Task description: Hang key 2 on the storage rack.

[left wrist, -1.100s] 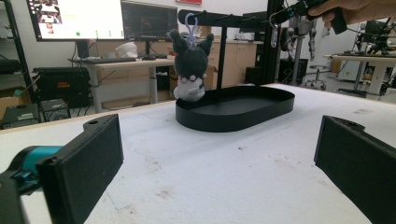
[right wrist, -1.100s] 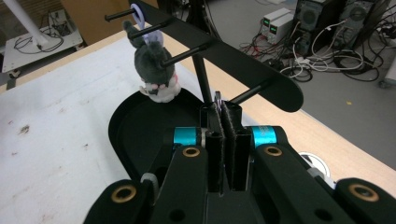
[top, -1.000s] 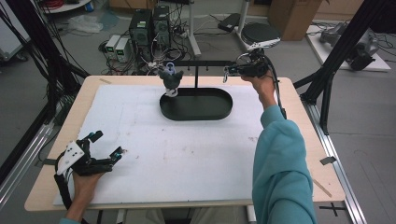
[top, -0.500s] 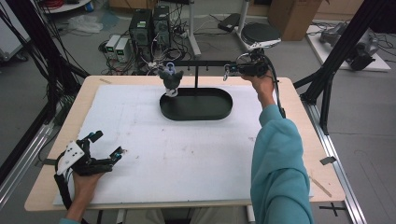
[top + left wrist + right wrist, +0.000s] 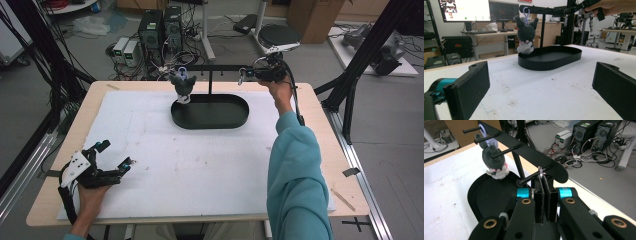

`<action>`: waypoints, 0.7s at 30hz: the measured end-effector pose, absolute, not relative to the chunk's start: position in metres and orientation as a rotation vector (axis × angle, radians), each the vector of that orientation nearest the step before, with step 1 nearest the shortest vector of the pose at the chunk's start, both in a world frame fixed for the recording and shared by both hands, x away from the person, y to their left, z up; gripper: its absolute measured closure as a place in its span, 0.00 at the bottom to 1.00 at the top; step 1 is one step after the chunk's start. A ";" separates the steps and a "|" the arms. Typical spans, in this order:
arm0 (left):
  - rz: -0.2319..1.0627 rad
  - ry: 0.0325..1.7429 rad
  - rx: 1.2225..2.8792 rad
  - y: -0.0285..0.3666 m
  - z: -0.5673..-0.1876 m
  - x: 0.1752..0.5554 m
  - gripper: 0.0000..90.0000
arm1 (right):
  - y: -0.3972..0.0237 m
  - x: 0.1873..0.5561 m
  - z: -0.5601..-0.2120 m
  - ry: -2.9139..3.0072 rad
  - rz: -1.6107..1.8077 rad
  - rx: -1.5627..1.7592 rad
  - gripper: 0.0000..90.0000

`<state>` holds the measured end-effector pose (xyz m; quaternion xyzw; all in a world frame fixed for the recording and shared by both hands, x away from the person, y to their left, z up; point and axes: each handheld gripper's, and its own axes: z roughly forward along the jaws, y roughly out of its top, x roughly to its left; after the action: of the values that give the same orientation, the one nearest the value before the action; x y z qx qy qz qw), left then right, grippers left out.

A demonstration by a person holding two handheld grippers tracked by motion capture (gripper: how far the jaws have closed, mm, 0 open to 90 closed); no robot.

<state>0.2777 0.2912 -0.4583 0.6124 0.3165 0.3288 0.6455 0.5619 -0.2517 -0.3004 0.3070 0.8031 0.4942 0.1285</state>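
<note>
- My right gripper (image 5: 545, 195) is at the far right end of the stand's crossbar (image 5: 524, 152), jaws pressed together on a small metal ring (image 5: 540, 171). What hangs below the ring is hidden between the pads, so I cannot say what it carries.
- The ring sits at the tip of the end peg (image 5: 531, 178), which suggests it is held edge-on so it can slide along that peg. Whether it is going on or coming off cannot be judged from this moment.
- In the high view the right gripper (image 5: 248, 75) is level with the bar, arm stretched across the right side of the table (image 5: 320, 150).
- My left gripper (image 5: 114, 156) rests at the near left corner of the table, well apart from the stand. Its jaws are wide apart and hold nothing; I judge it parked to keep clear.
- A plush toy (image 5: 526, 33) hangs by a lilac loop (image 5: 525, 11) from a peg toward the bar's left end, its base over the left end of the black tray (image 5: 554, 58).
- The tray serves as the stand's base, and would catch anything that dropped.
- Risk: the ring is thin and gripped close to the pad tips; a slight tilt could miss the peg.
</note>
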 end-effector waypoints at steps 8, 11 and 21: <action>0.748 0.720 1.393 0.291 -0.458 0.278 0.02 | -0.254 0.564 -0.302 2.310 1.419 0.926 0.89; 0.747 0.719 1.394 0.291 -0.458 0.278 0.02 | -0.256 0.562 -0.301 2.310 1.395 0.938 0.85; 0.750 0.720 1.393 0.291 -0.458 0.278 0.02 | -0.265 0.530 -0.286 2.136 1.400 1.067 0.04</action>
<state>0.2776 0.2913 -0.4583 0.6120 0.3164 0.3294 0.6456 0.5305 -0.2649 -0.2858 0.3788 0.7582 0.4971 0.1858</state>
